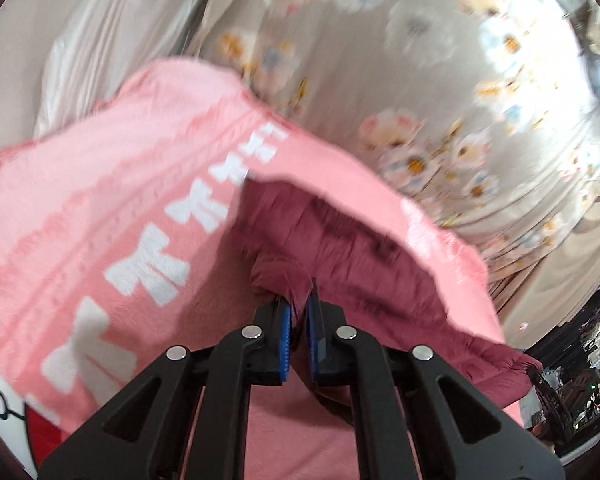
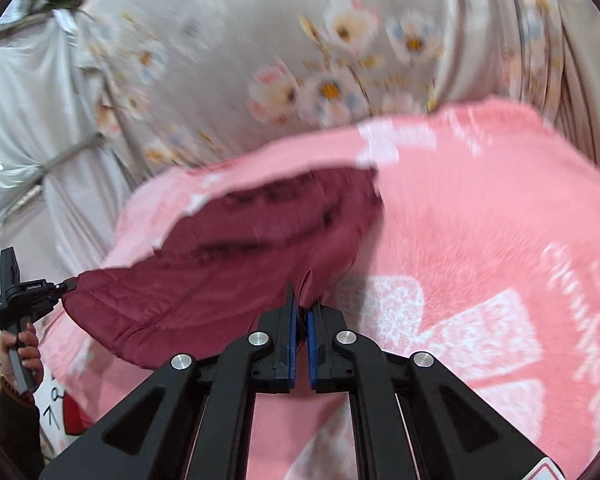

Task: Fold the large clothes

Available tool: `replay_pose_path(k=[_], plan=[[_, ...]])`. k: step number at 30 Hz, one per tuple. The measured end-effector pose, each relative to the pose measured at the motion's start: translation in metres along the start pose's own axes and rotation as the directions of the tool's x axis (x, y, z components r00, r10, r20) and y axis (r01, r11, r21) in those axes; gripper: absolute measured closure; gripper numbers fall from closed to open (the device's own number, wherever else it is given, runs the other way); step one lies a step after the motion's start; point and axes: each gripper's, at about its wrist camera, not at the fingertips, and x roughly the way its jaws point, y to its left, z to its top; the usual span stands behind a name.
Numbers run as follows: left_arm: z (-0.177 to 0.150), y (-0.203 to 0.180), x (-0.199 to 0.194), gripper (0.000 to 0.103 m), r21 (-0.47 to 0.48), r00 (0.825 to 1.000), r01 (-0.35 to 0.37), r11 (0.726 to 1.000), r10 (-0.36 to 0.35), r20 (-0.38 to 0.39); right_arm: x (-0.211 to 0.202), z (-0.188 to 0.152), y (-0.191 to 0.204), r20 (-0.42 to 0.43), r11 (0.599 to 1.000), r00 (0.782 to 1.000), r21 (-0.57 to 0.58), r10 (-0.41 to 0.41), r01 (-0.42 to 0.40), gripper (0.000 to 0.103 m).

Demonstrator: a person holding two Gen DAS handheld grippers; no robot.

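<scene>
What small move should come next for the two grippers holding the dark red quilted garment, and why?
Probably lower both together: the left gripper and right gripper each pinch the dark red quilted garment, which hangs slack over the pink fleece blanket.

garment [image 2: 228,248] maroon | blanket [image 2: 480,220] pink (white bows) | curtain [image 2: 260,40] beige floral

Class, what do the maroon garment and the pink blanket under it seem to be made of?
Maroon garment: likely smooth synthetic shell with padding, judging by stitched quilt lines and a slight sheen. Pink blanket: apparently plush fleece, matte and fuzzy at its surface.
</scene>
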Motion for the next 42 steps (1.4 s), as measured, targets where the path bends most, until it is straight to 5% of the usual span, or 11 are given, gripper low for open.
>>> replay_pose_path(k=[3,8,11,18,28,35,42], plan=[[0.019,-0.019,-0.018,0.097,0.027,0.998,0.018,0.999,-0.020,0.065,-0.045,0.016,0.009,0.102,1.000,0.995,0.017,0.022,-0.024,0.099],[0.063,-0.049,0.017,0.097,0.102,0.992,-0.044,0.994,0.032,0.119,-0.044,0.064,0.007,0.205,0.996,0.978,0.070,0.033,-0.049,0.099],[0.094,-0.061,0.076,0.096,0.126,0.986,-0.138,0.982,0.124,0.108,-0.008,0.099,0.001,0.215,0.997,0.977,0.078,-0.007,-0.010,0.099],[0.127,-0.061,0.230,0.096,0.191,0.937,-0.345,0.919,0.348,0.021,0.143,0.163,-0.022,0.106,0.982,0.983,0.126,-0.153,0.139,0.100],[0.106,-0.033,0.364,0.095,0.286,0.866,-0.456,0.843,0.494,-0.077,0.293,0.155,-0.052,-0.079,0.946,0.954,0.133,-0.288,0.296,0.099],[0.092,-0.014,0.404,0.093,0.285,0.857,-0.452,0.845,0.500,-0.124,0.342,0.132,-0.077,-0.179,0.931,0.934,0.146,-0.309,0.336,0.099],[0.076,-0.001,0.422,0.086,0.271,0.866,-0.442,0.855,0.485,-0.119,0.363,0.113,-0.087,-0.219,0.926,0.924,0.144,-0.313,0.348,0.099]])
